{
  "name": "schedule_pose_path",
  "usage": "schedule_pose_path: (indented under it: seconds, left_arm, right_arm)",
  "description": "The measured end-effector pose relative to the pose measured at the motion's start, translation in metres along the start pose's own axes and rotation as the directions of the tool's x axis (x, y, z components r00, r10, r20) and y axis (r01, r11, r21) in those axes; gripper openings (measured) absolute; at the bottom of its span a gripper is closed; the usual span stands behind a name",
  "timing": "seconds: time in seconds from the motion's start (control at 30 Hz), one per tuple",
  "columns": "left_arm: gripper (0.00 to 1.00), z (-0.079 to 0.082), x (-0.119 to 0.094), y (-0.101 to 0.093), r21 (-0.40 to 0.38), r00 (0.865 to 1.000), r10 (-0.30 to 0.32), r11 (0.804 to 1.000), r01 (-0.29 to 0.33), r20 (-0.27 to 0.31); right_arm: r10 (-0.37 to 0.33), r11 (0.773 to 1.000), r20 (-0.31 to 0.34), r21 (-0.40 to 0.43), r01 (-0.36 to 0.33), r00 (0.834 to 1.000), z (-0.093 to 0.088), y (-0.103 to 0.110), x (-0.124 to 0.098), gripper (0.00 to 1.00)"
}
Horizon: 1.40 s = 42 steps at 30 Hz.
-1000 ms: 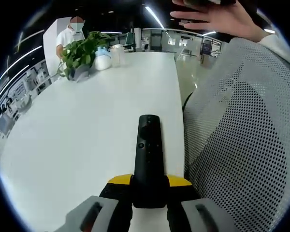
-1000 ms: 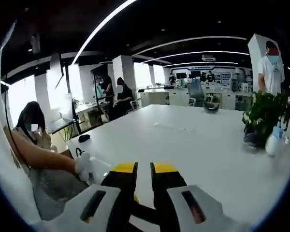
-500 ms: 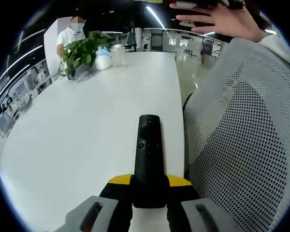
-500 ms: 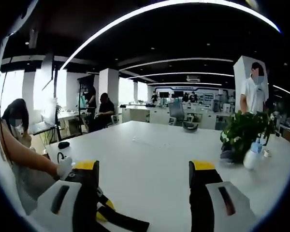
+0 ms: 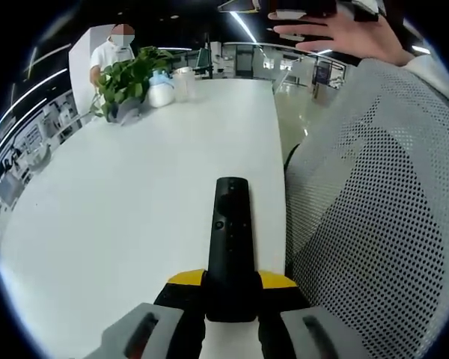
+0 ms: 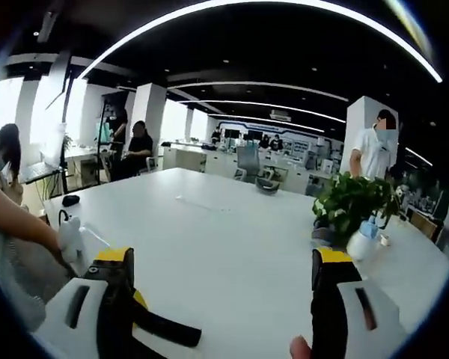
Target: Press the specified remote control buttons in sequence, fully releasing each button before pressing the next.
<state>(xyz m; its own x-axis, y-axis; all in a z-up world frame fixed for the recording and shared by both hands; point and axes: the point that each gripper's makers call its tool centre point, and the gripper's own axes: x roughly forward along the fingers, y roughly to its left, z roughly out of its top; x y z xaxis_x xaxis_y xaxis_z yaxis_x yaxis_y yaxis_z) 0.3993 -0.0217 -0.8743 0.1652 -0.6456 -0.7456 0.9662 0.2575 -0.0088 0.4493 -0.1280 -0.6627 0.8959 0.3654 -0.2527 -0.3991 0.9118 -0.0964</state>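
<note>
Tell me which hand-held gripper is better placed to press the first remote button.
Right, probably. The left hand-held gripper is shut on the black remote, holding it over the white table. The right hand-held gripper is open and holds nothing, so it's free to press.

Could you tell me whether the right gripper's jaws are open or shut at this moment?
Open. In the right gripper view, the right gripper has its yellow-tipped jaws standing wide apart, with bare white table between them.

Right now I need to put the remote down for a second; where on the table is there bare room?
The white table is bare from the remote held in the left tool up to the potted plant. It is crowded at the far end, with the plant, a white bottle and a jar.
</note>
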Motion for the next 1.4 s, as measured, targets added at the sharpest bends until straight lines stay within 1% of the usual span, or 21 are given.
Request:
schedule_pose_path:
  seconds: [0.03,0.13,0.23,0.37,0.5,0.63,0.77,0.93,1.07,1.17,1.4]
  left_arm:
    - [0.25,0.000,0.000,0.000,0.000,1.000,0.001,1.000,-0.001,0.000]
    - [0.25,0.000,0.000,0.000,0.000,1.000,0.002,1.000,-0.002,-0.007]
    - [0.25,0.000,0.000,0.002,-0.004,1.000,0.001,1.000,-0.001,-0.022]
    - [0.24,-0.003,-0.002,0.004,0.002,0.999,-0.003,1.000,0.003,-0.048]
    - [0.24,-0.003,-0.002,0.006,-0.007,0.998,-0.013,1.000,0.013,-0.062]
    - [0.24,-0.001,-0.002,0.007,-0.042,0.996,-0.038,0.999,0.035,-0.079]
    - [0.24,-0.003,-0.002,0.008,-0.027,0.996,-0.045,0.999,0.043,-0.081]
    - [0.23,-0.004,-0.004,0.019,-0.028,0.996,-0.031,0.999,0.029,-0.086]
    - [0.23,-0.006,-0.006,0.030,-0.020,0.994,-0.025,1.000,0.023,-0.103]
    - [0.23,-0.010,-0.008,0.042,-0.008,0.992,-0.012,1.000,0.011,-0.126]
    - [0.23,-0.013,-0.011,0.066,-0.013,0.989,0.011,1.000,-0.013,-0.149]
  right_arm:
    - [-0.007,0.999,-0.014,0.035,0.007,1.000,-0.003,-0.003,0.000,1.00]
    - [-0.004,0.997,-0.030,0.080,0.006,1.000,-0.007,-0.008,-0.001,1.00]
    - [-0.006,0.995,-0.038,0.097,0.009,0.999,-0.009,-0.009,-0.001,1.00]
    - [-0.009,0.996,-0.044,0.089,0.013,0.999,-0.010,-0.008,-0.001,1.00]
    - [-0.004,0.998,-0.093,0.055,0.009,0.996,-0.018,-0.005,0.001,0.97]
    - [0.005,1.000,-0.097,0.022,-0.003,0.995,-0.017,0.000,0.002,0.96]
    - [0.012,1.000,-0.124,-0.001,-0.012,0.992,-0.022,0.002,0.003,0.95]
    - [0.017,1.000,-0.141,-0.003,-0.017,0.990,-0.025,0.002,0.003,0.94]
    - [0.018,1.000,-0.155,-0.003,-0.019,0.988,-0.028,0.002,0.003,0.93]
    - [0.019,1.000,-0.160,-0.003,-0.020,0.987,-0.028,0.003,0.003,0.92]
    - [0.026,0.999,-0.185,-0.017,-0.029,0.982,-0.033,0.005,0.004,0.91]
